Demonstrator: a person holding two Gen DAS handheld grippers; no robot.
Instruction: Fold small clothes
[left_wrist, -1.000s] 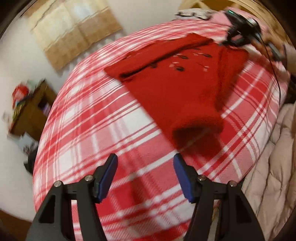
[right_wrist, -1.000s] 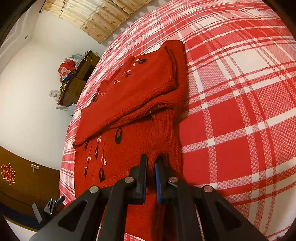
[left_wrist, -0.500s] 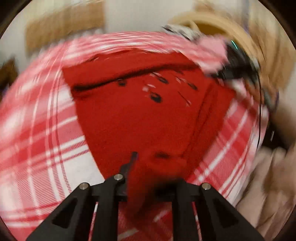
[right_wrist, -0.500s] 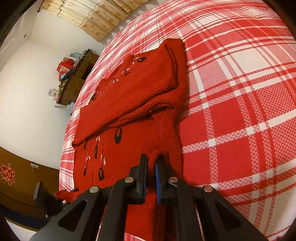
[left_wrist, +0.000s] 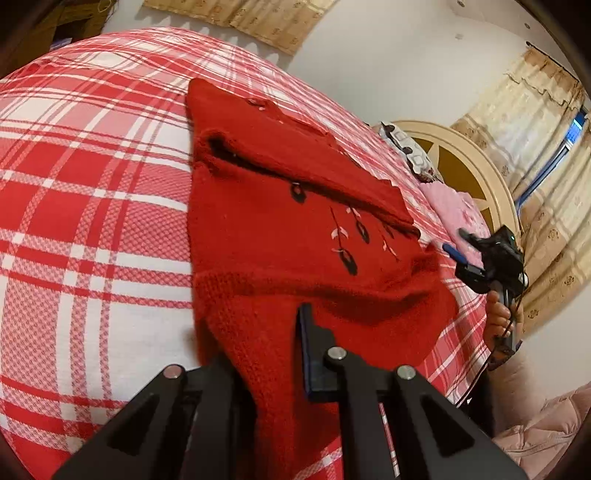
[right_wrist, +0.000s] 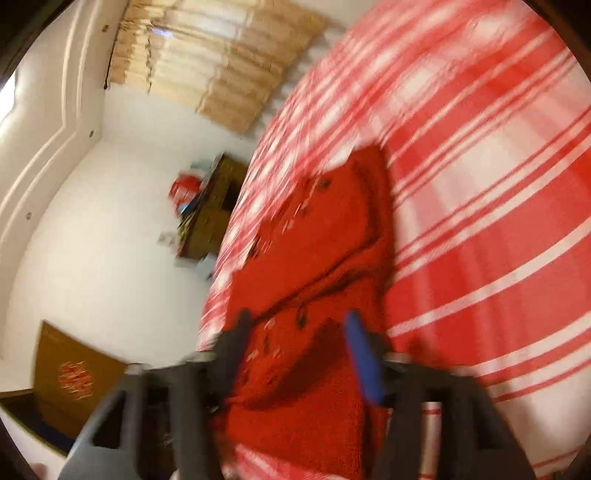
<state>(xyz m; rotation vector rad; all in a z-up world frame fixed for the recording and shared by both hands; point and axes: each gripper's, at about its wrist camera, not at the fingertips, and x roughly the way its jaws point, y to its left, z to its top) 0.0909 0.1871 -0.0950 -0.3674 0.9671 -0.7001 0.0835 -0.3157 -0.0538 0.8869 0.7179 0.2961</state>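
The red knitted sweater (left_wrist: 280, 236) lies on the bed's red-and-white plaid cover (left_wrist: 92, 206), one sleeve already folded across its embroidered front. At the near end, the left gripper (left_wrist: 266, 354) has its jaws clamped tight on the sweater's free sleeve cuff, the knit bunched between the pads and draping down over the gripper frame.

To do this fold well, that cuff should probably be lifted just clear of the cover and carried across the body, so the sleeve lands flat and parallel to the one already laid over. Keeping the wool lightly taut would help: a loose knit like this is likely to sag and crease if dragged.

Further right, the right gripper (left_wrist: 461, 245) sits at the sweater's far edge, held in a person's hand (left_wrist: 498, 317). Its own view is blurred by motion, but its jaws (right_wrist: 299, 354) are opening, with the knit below them and the pads not pressing on it. That hand would do best to stay clear of the fold path, or press the hem down if the body starts to slide with the sleeve.
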